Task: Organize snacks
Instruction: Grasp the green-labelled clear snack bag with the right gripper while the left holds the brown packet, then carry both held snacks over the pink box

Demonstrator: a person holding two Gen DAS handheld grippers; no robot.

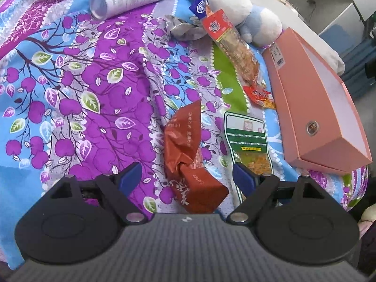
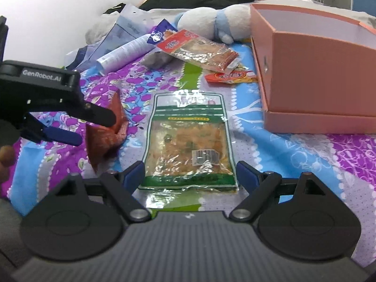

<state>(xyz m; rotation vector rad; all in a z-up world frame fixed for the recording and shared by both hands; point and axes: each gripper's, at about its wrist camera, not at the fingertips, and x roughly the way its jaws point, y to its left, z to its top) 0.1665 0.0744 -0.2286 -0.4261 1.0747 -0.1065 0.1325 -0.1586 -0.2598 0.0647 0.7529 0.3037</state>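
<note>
Both tongs are spread wide. Left tongs (image 1: 186,176) are set astride the red packet (image 1: 188,164); right tongs (image 2: 188,172) astride the green packet (image 2: 189,145). The pink box (image 2: 315,70) is seen at 2 o'clock.

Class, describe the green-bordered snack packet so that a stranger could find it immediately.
Start at the pink box on the floral bedsheet. Beside its front corner lies the flat green-bordered packet, between the right claw's open fingers. Its neighbours are red or orange.
</note>
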